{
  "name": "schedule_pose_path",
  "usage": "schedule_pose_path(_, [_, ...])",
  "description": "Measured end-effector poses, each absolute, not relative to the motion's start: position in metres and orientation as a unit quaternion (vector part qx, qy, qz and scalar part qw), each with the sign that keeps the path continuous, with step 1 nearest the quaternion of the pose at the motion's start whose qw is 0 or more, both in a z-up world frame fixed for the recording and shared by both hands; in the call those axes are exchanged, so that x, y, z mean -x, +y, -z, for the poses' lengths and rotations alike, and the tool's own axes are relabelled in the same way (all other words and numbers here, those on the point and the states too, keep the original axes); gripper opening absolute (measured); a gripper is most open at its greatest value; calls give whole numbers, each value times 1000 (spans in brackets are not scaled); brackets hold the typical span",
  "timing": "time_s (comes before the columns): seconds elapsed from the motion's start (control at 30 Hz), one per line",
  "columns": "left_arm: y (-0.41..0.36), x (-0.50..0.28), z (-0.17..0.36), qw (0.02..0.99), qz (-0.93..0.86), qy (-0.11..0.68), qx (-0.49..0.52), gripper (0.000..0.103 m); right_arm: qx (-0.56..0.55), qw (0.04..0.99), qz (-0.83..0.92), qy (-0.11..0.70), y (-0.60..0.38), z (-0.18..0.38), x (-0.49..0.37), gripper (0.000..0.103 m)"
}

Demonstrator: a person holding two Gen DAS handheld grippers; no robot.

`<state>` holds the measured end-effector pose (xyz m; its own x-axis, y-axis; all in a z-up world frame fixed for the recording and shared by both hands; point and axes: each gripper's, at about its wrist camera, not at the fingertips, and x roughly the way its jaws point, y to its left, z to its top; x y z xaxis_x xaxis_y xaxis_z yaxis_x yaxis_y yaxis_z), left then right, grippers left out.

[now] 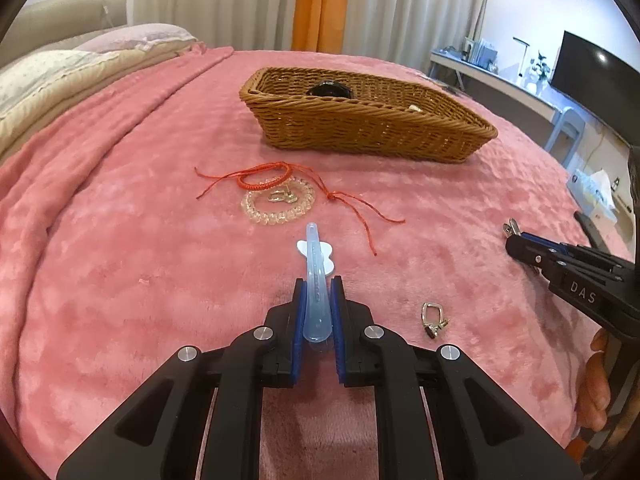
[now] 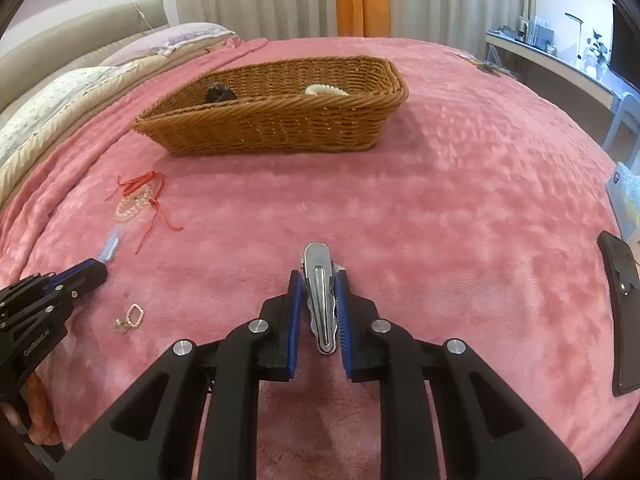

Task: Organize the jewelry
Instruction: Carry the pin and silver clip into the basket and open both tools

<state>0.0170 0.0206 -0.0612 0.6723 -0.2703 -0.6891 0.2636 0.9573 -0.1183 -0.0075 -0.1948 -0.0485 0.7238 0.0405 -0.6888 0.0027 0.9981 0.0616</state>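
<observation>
My left gripper is shut on a light blue hair clip just above the pink blanket. My right gripper is shut on a silver metal hair clip. The right gripper also shows at the right of the left wrist view. A wicker basket stands ahead, holding a black item and a white item. A red string bracelet, a clear bead bracelet and small earrings lie between me and the basket. A gold ring piece lies to the right of the left gripper.
Pillows lie at the far left of the bed. A desk with a monitor stands at the right. A black phone lies at the bed's right edge, beside a tissue pack.
</observation>
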Motion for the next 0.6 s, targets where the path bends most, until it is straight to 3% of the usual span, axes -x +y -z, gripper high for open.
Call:
schedule_pose_path(0.3, [25,-10,31,926,165,338,30,10,-52,937,-40,344,-200,14,16,14])
schedule_pose_path(0.6, [8,-44,-41,937,206,281,23,10,-31,957,-54,284,-194,-57,-20,14])
